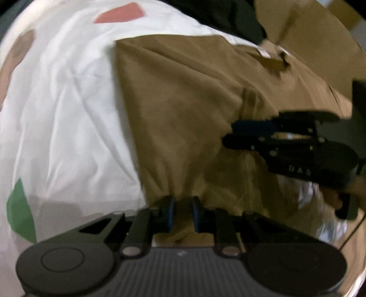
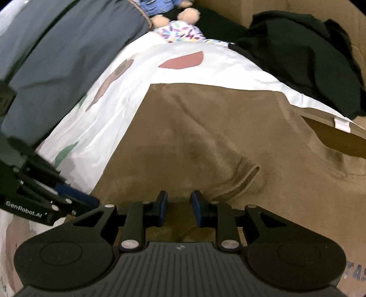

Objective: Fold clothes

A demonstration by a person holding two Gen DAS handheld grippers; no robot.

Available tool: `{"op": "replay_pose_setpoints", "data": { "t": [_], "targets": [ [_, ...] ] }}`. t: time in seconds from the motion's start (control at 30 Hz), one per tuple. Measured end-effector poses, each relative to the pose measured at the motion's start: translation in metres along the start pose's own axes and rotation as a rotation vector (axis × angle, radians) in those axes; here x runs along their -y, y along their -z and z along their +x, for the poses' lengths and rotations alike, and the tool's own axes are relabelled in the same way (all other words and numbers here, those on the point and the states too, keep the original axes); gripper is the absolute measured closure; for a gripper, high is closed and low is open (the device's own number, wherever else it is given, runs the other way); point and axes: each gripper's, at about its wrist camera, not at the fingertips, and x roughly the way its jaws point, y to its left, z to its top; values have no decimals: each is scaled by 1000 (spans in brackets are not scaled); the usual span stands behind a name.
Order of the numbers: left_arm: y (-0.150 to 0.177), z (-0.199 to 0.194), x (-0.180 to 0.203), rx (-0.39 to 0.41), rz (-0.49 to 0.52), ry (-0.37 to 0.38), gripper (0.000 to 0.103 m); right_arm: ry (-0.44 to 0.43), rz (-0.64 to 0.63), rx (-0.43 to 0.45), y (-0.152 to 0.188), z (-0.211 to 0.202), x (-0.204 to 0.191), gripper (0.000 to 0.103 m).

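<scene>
A brown garment (image 1: 183,102) (image 2: 205,137) lies spread on a white sheet (image 1: 68,102) (image 2: 137,91) printed with coloured shapes. At its near edge the cloth bunches up between the narrow jaws of my left gripper (image 1: 183,212), which is shut on it. In the right wrist view the same gripper (image 2: 91,201) comes in from the lower left, at the garment's corner. My right gripper (image 2: 179,205) holds a fold of brown cloth beside a hem (image 2: 242,178). From the left wrist view it (image 1: 228,132) shows side-on at the right, pinching the fabric.
A pile of dark clothes (image 2: 308,57) lies at the back right. Grey fabric (image 2: 57,57) covers the left side. A soft doll (image 2: 178,16) sits at the far end. Cardboard (image 1: 308,34) (image 2: 228,9) stands behind. A white tag (image 2: 342,124) hangs at the garment's right edge.
</scene>
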Motion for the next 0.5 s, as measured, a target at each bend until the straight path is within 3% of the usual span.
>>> {"op": "replay_pose_setpoints", "data": {
  "t": [0.23, 0.4, 0.5],
  "targets": [
    [-9, -18, -10, 2, 0, 69, 84, 4, 3, 23, 11, -29, -4, 75],
    [-11, -21, -3, 25, -2, 86, 84, -14, -57, 54, 18, -43, -26, 75],
    [-5, -17, 11, 23, 65, 60, 84, -30, -69, 30, 21, -41, -39, 75]
  ]
}}
